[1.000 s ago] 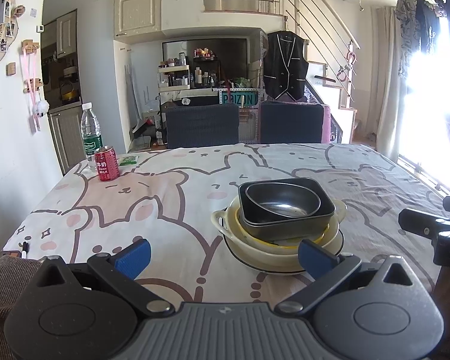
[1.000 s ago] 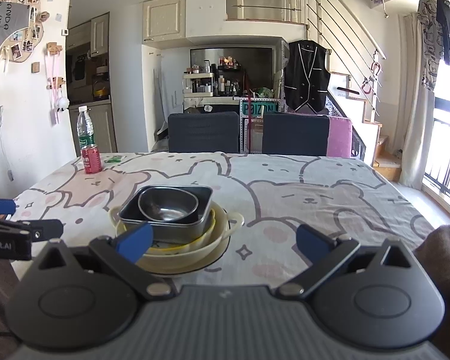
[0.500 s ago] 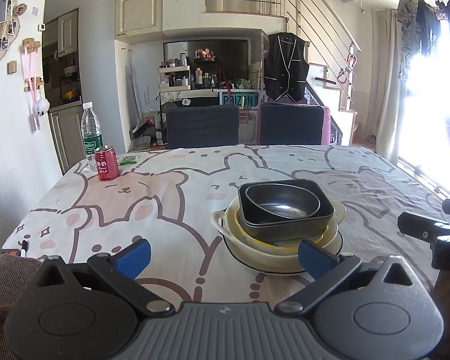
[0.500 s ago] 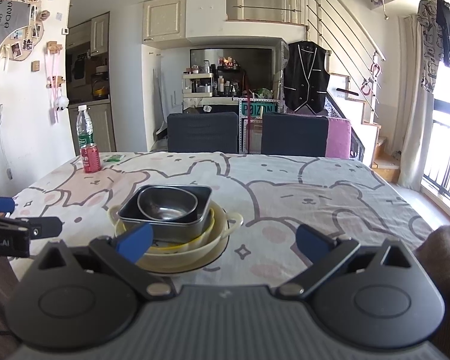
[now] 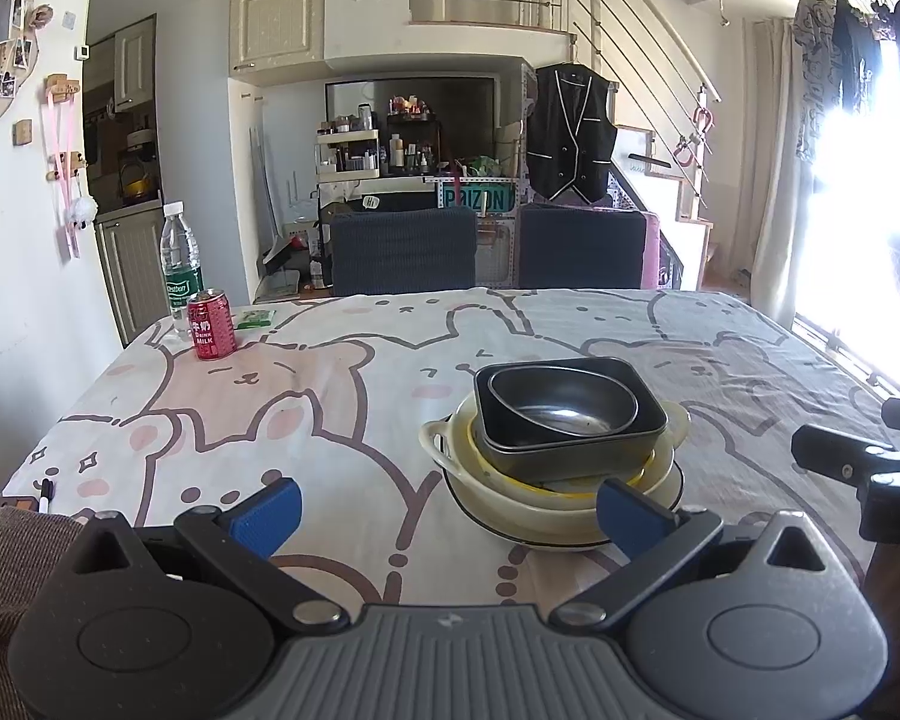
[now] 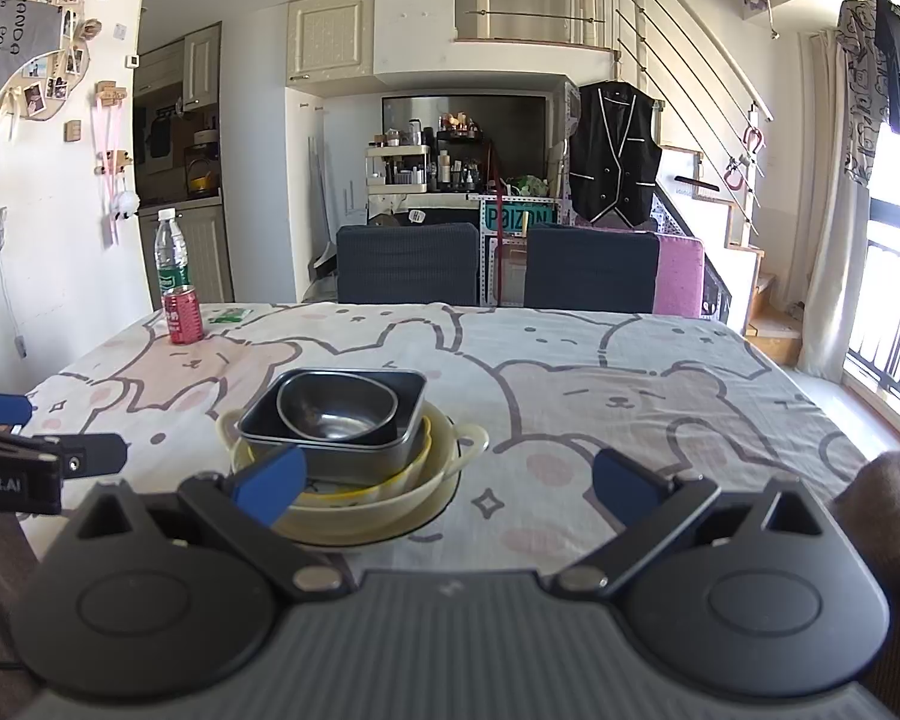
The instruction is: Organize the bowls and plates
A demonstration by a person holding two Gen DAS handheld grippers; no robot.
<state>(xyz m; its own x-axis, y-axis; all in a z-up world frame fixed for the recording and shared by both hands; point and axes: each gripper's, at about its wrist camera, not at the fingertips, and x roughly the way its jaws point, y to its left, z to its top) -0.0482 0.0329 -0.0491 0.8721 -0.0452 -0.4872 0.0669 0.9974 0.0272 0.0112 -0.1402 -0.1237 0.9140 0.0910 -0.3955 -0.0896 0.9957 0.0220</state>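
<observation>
Plates and bowls sit nested in one stack on the near middle of the table [image 5: 354, 396], which is covered by a bear-print cloth: a single metal bowl [image 5: 564, 405] on top, inside one dark rectangular dish [image 5: 570, 450], inside one yellow bowl [image 5: 486, 468], inside one cream two-handled dish [image 5: 438, 438], on one white black-rimmed plate [image 5: 510, 531]. The rectangular dish lies with its long axis running left to right, and the metal bowl's narrower end points left in the left wrist view. The cream dish's two handles point left and right. The left gripper [image 5: 447, 507] hovers near the stack's left, its two blue pads spread wide with nothing between them; the right gripper [image 6: 447, 480] hovers to the stack's right, likewise wide apart and holding nothing. At the far left corner stand one red can [image 5: 211, 325] and one water bottle [image 5: 180, 267], just beside each other, with a small green packet [image 5: 255, 318] near them. Two dark chairs [image 5: 402, 252] stand at the far edge.
</observation>
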